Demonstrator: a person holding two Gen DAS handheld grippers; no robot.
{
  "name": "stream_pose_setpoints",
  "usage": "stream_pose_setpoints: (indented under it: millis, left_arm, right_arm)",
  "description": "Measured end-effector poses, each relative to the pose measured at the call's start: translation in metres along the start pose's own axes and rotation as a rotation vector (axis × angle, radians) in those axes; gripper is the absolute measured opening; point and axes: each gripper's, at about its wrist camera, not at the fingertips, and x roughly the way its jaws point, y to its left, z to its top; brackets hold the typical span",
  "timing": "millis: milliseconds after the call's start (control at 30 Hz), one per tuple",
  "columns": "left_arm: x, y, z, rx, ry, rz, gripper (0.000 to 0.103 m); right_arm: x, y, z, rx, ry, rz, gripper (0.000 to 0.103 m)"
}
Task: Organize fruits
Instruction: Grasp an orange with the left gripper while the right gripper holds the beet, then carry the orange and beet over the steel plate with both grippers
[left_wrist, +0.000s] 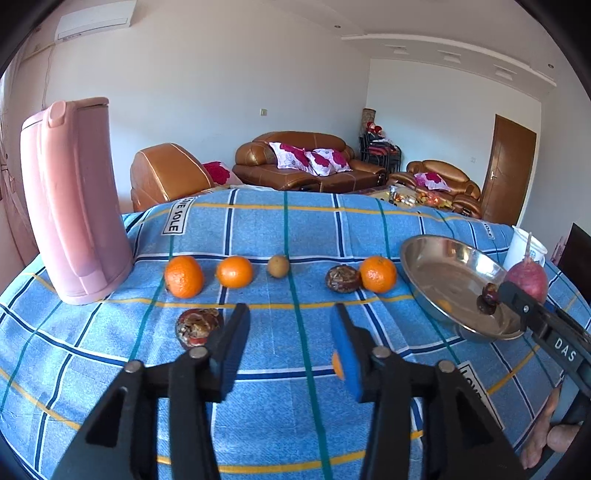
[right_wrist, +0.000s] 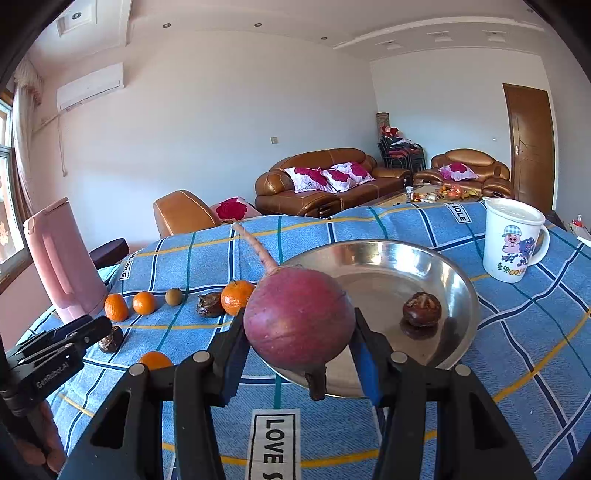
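One dark fruit (right_wrist: 421, 314) down in steel bowl (right_wrist: 461, 295). Right hand-held gripper (right_wrist: 299, 354) clamping red radish (right_wrist: 299, 317) at near rim; left hand-held gripper (left_wrist: 291, 347) parted, empty. Oranges (left_wrist: 183, 277) lined up on desk (left_wrist: 295, 229), left of bowl, unsorted.

A pink kettle (left_wrist: 74, 206) is standing at the left of the frame on a blue checked tablecloth (left_wrist: 295, 229). A white cartoon mug (right_wrist: 511, 240) is sitting at the right. Brown leather sofas (right_wrist: 325, 181) with flowered cushions (right_wrist: 325, 177) are lining the far wall.
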Motion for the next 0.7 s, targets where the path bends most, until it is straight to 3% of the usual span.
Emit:
stream_pose_setpoints:
  millis: [100, 200, 333, 433, 533, 633, 700]
  left_arm:
    - [-0.003, -0.001, 0.001, 0.029, -0.016, -0.003, 0.074]
    - [0.010, -0.022, 0.001, 0.097, 0.027, -0.029, 0.074]
    - [0.049, -0.054, -0.004, 0.192, 0.146, 0.087, 0.074]
    - [0.063, -0.044, -0.001, 0.121, 0.193, 0.111, 0.072]
    - [0.068, -0.035, -0.003, 0.076, 0.236, 0.065, 0.074]
    - [0.067, -0.036, -0.007, 0.084, 0.253, 0.038, 0.062]
    - [0.067, -0.033, -0.010, 0.067, 0.280, -0.010, 0.041]
  right_arm:
    - [0.003, -0.009, 0.001, 0.052, 0.020, 0.021, 0.053]
    - [0.002, -0.015, 0.003, 0.076, 0.013, 0.030, 0.053]
    - [-0.005, -0.020, 0.008, 0.086, -0.019, 0.018, 0.053]
    - [-0.003, -0.028, 0.009, 0.102, -0.014, 0.013, 0.053]
    - [0.001, -0.033, 0.009, 0.121, 0.003, 0.017, 0.053]
    - [0.001, -0.034, 0.009, 0.131, 0.006, 0.020, 0.053]
    - [0.000, -0.033, 0.009, 0.127, -0.003, 0.015, 0.053]
